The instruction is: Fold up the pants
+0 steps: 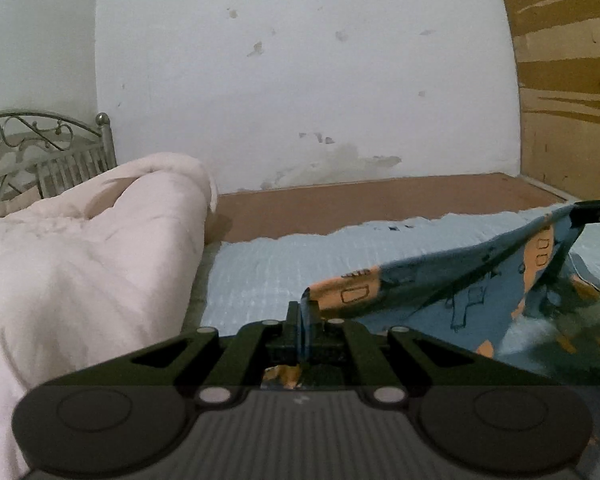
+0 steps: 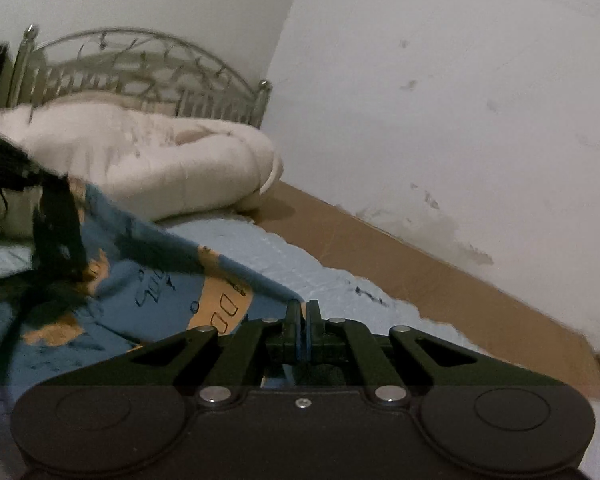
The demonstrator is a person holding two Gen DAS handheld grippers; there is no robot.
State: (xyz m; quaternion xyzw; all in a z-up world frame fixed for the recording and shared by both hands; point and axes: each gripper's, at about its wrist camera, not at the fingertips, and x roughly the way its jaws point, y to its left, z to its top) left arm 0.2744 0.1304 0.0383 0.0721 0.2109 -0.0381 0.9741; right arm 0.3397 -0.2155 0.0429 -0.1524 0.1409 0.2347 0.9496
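Blue fabric printed with orange patches and dark line drawings, the pants [image 1: 440,292], hangs stretched between the two grippers above a pale blue quilted sheet [image 1: 260,276]. The left gripper [image 1: 303,312] has its jaws pressed together on one edge of the cloth: a blue fold stands up between the black fingers and a bit of orange print shows just behind them, under the linkage. From that grip the pants run up and to the right as a taut band toward the right gripper [image 1: 596,208], seen at the far right edge of the left wrist view, where the cloth rises to meet its dark fingers. Below that band the rest of the garment sags in dark folds onto the sheet.

In the right wrist view the right gripper's jaws are likewise closed on a thin blue edge of the pants, and the cloth spreads away to the left and down, toward the blurred left gripper [image 2: 56,220] at the left side.

A pink-white comforter [image 1: 80,256] lies bunched beside the sheet, in front of a metal headboard [image 2: 140,72]. Bare brown board [image 1: 380,200] runs along the stained white wall [image 1: 300,80].
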